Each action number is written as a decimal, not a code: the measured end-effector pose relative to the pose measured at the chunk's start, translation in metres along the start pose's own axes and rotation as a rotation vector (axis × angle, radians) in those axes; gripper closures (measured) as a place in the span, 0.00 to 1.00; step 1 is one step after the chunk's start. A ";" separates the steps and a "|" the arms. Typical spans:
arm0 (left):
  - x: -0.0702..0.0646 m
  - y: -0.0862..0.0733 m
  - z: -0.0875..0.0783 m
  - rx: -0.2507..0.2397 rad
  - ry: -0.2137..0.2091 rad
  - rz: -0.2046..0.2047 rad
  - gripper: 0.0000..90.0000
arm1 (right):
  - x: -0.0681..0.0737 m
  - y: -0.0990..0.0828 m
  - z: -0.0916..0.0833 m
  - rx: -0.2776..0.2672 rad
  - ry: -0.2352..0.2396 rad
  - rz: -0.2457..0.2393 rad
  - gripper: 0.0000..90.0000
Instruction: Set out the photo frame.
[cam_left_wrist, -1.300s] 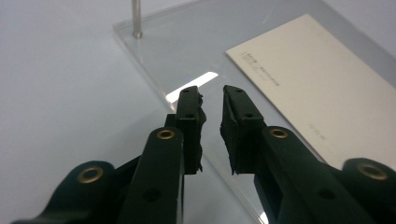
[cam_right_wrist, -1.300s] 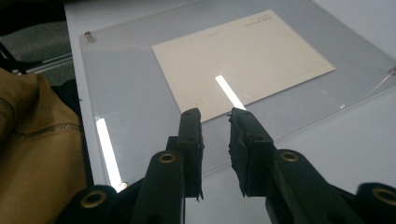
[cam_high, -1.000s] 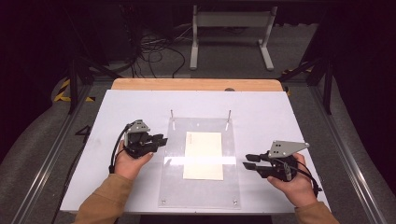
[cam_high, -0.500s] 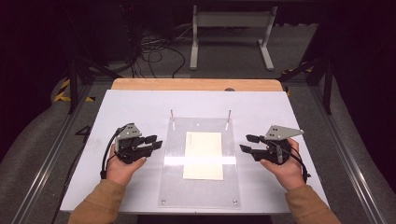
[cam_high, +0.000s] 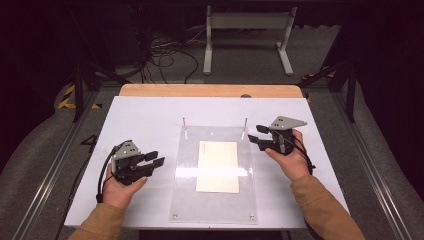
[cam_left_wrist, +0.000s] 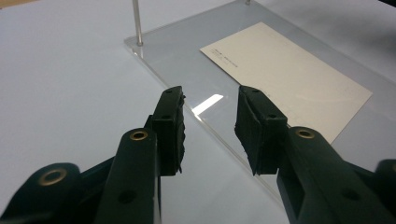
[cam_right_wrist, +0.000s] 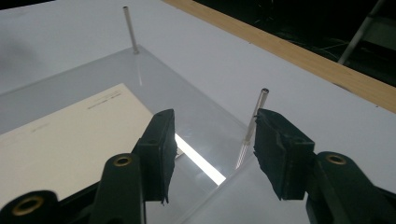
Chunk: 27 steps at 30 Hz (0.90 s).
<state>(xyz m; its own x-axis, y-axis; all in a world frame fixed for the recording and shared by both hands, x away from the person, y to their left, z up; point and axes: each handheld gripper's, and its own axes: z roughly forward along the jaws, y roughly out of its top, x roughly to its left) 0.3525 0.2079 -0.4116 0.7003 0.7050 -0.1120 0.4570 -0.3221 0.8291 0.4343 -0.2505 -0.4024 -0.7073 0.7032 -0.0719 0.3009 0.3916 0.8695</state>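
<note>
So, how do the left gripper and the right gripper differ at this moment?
The left gripper sits near the middle of the clear plate's left edge, while the right gripper is farther up, at the plate's far right corner beside a thin metal pin. The left gripper has no pin near it. Shared: both point inward toward the plate with the cream card, both have just been opening, and nothing is between their jaws.

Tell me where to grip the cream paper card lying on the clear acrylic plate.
Probably at a long side edge of the cream rectangular paper card, coming in low and level from the side. It lies flat on the clear acrylic plate, so nothing stands up to pinch; one of the fingers would have to slide under. The left gripper faces its left edge, open and empty.
</note>
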 end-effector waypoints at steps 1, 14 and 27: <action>0.000 -0.002 -0.002 -0.002 0.007 0.001 0.69 | -0.003 0.000 0.004 -0.003 -0.012 0.000 0.54; -0.003 -0.018 -0.017 -0.006 0.042 -0.025 0.69 | -0.029 0.002 0.053 0.051 -0.049 0.028 0.62; -0.005 -0.025 -0.020 0.000 0.040 -0.023 0.69 | -0.035 0.001 0.072 0.064 -0.022 0.030 0.85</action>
<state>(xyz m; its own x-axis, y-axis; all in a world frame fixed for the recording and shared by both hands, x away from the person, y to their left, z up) 0.3262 0.2249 -0.4209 0.6669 0.7371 -0.1092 0.4728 -0.3054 0.8266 0.5054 -0.2316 -0.4342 -0.6835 0.7277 -0.0570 0.3627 0.4064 0.8386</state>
